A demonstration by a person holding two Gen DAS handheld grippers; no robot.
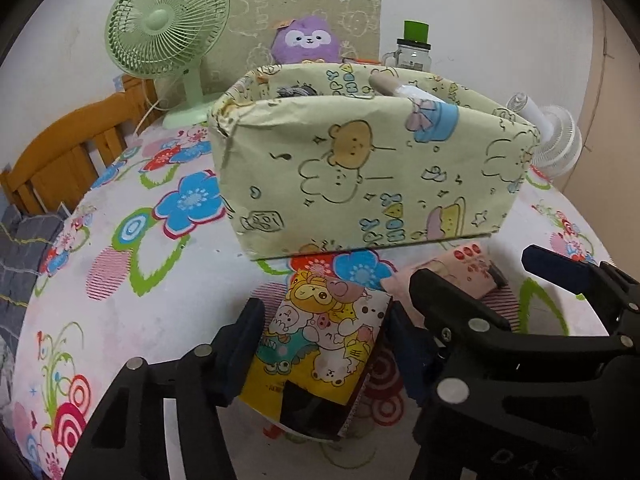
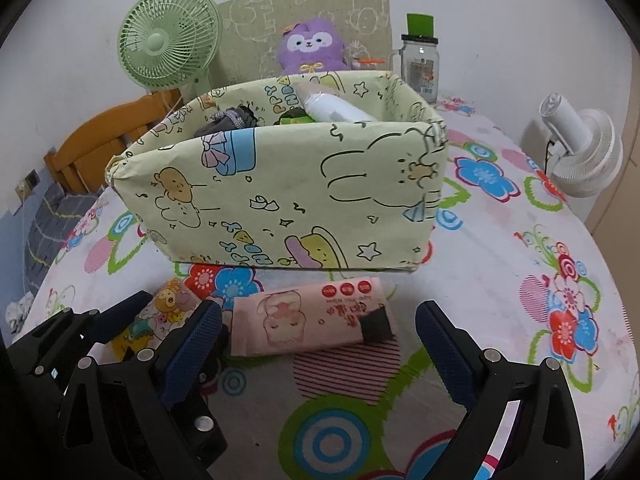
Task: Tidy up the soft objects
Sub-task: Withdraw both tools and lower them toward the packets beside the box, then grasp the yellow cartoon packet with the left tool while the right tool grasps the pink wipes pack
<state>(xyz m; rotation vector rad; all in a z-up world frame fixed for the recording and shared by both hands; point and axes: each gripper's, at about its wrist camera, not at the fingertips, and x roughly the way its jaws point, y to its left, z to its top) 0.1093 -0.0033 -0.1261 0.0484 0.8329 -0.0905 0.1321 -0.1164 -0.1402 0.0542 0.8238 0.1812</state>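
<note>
Left claw: pads flank the cartoon pack; contact unclear, so seat it squarely.
Right claw: wide; centre over pink pack before squeezing.
Box: just behind.

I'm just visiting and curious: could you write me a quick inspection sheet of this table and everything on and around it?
Surface: flowered tablecloth, flat.
Job's things: yellow cartoon pack and pink tissue pack lie before the paper-covered box, which already holds a white tube and dark cloth.
Clutter: green fan, white fan, purple plush, lidded jar.
Grippers: left gripper straddles the yellow pack, pads close to its sides; right gripper open, pink pack just ahead.
Cables: thin cord behind the green fan.
Surroundings: wooden chair, white wall.
</note>
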